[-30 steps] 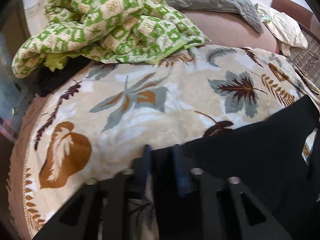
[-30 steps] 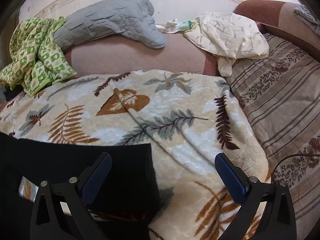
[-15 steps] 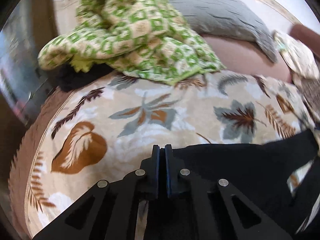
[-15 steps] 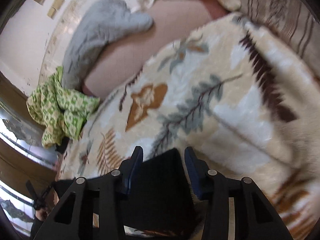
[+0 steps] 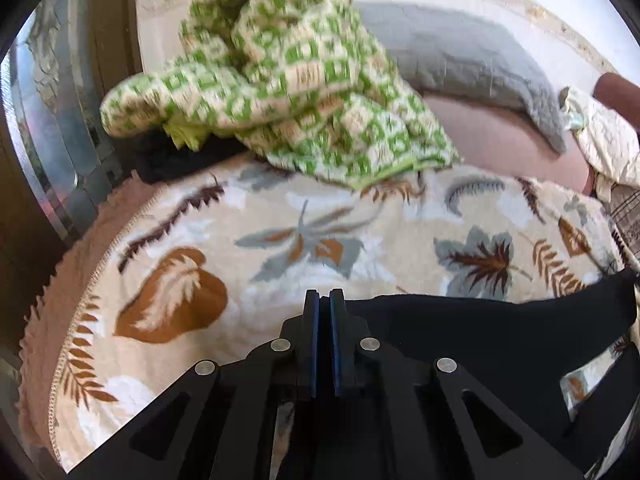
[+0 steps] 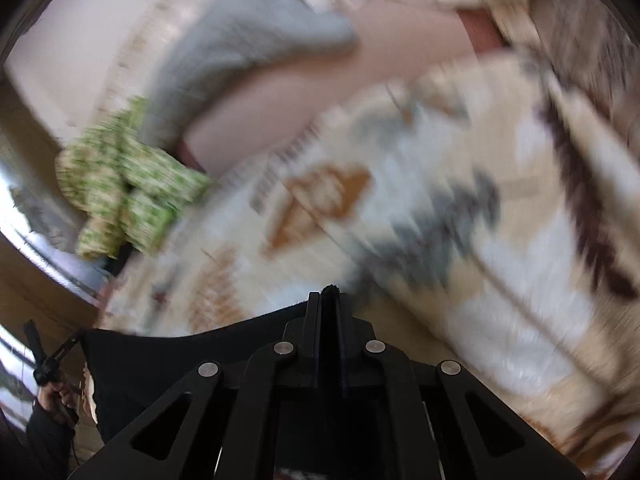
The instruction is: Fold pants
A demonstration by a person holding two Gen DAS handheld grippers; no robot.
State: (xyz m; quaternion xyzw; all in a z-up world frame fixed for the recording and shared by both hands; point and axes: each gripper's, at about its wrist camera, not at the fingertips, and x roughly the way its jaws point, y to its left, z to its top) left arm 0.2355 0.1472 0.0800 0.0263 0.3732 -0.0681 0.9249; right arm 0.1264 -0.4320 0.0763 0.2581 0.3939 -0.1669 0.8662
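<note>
Black pants (image 5: 480, 332) lie on a leaf-patterned blanket (image 5: 280, 240) on a bed. In the left wrist view my left gripper (image 5: 324, 300) is shut on the pants' left edge, and the dark cloth stretches away to the right. In the right wrist view, which is blurred by motion, my right gripper (image 6: 328, 300) is shut on the pants (image 6: 180, 360), with a bit of black cloth sticking out between the tips. The cloth hangs taut to the left, where the other gripper (image 6: 48, 364) and a hand show.
A green checked quilt (image 5: 280, 80) is heaped at the back left. A grey quilted cover (image 5: 472, 56) lies behind it on a pink sheet (image 5: 500, 132). A cream cloth (image 5: 608, 140) lies at the far right. A dark wooden frame (image 5: 24, 220) borders the left.
Both grippers have shut on the pants; the right one was wide open a second ago. Both have lifted, and the right view has tilted and swung quickly.
</note>
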